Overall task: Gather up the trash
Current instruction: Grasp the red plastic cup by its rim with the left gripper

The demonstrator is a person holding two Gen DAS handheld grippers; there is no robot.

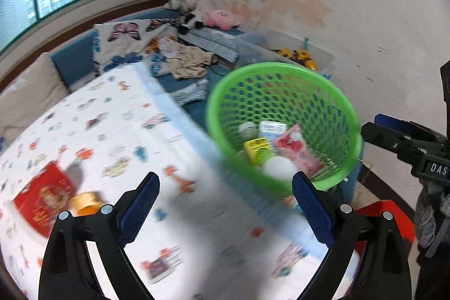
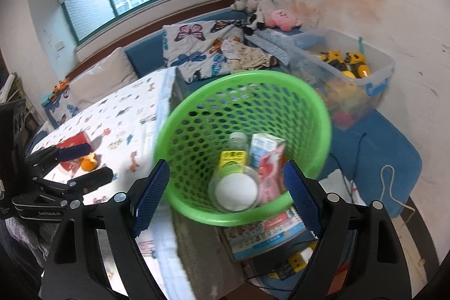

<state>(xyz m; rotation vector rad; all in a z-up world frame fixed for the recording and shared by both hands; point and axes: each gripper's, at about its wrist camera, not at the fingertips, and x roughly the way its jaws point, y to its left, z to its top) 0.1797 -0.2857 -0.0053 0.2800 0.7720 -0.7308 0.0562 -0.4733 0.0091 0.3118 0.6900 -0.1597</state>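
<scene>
A green mesh basket stands just past the bed's corner. It holds a clear bottle with a yellow label, a blue-white carton and a pink packet. My right gripper hangs open just before the basket's near rim, pads not pressing on it. My left gripper is open and empty over the patterned sheet. A red packet and an orange peel lie on the sheet to the left of its left finger. The right gripper also shows beside the basket's right rim.
Blue cushions, a butterfly blanket and plush toys lie by the window wall. A clear bin of toys stands against the right wall. Under the basket lie a printed box and a blue mat with cords.
</scene>
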